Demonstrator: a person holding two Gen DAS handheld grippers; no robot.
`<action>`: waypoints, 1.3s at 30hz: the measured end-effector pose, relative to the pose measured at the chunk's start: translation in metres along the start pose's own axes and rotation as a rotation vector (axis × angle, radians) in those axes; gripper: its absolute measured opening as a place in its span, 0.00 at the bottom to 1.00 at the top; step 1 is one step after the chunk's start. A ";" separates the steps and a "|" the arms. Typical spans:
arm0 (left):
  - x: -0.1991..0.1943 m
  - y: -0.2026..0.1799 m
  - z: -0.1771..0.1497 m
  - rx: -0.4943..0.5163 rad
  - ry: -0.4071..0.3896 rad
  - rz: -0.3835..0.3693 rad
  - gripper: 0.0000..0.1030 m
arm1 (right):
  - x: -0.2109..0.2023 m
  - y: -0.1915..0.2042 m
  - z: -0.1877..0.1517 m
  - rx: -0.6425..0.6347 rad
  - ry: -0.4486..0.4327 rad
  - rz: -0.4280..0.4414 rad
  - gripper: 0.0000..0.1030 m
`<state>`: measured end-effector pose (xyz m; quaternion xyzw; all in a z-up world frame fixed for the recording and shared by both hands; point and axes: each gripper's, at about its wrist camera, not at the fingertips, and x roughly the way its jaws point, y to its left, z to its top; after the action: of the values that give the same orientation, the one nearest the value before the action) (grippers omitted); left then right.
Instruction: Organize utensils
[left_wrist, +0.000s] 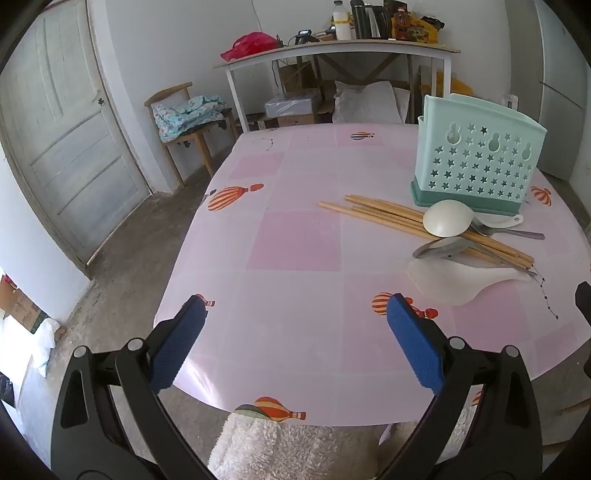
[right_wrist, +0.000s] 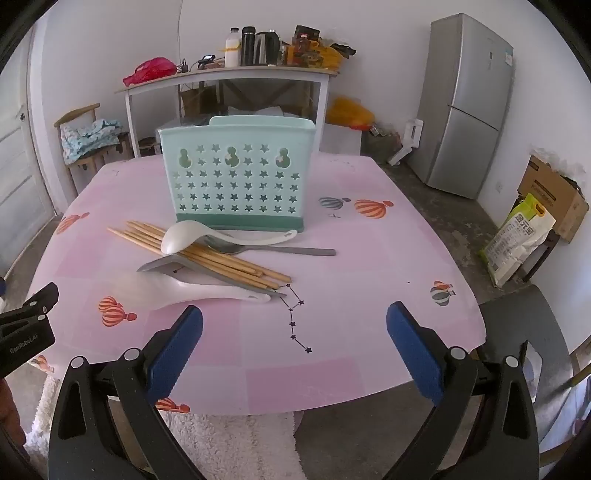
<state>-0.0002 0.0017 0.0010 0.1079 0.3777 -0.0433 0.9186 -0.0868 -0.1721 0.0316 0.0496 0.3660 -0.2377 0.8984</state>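
Both the left gripper (left_wrist: 295, 332) and right gripper (right_wrist: 295, 332) hover spread wide and empty above the pink balloon-print table (right_wrist: 369, 258). Thin wooden chopsticks (right_wrist: 221, 258) lie heaped with a white plastic spoon (right_wrist: 184, 236) just before the mint star-perforated plastic holder (right_wrist: 236, 177). They look light, stiff and probably slippery, so pinch mid-shaft.

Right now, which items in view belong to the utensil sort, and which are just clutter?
Job:
- green utensil caddy
- wooden chopsticks
- white spoon
- metal spoon
- translucent rice paddle

Clutter:
- kettle and bottles on the side table
- fridge
- chair with cloth
- cardboard box
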 end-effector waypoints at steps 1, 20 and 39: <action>0.000 0.000 0.000 -0.001 0.000 -0.001 0.92 | -0.001 0.000 0.000 0.002 -0.001 0.001 0.94; -0.001 0.000 0.001 -0.002 -0.001 -0.001 0.92 | 0.001 0.001 0.000 0.000 0.000 0.007 0.94; 0.001 0.001 0.002 0.008 -0.010 0.021 0.92 | 0.003 0.005 0.000 0.000 0.000 0.011 0.94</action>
<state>0.0020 0.0020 0.0014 0.1156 0.3719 -0.0357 0.9204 -0.0821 -0.1689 0.0293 0.0515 0.3658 -0.2327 0.8997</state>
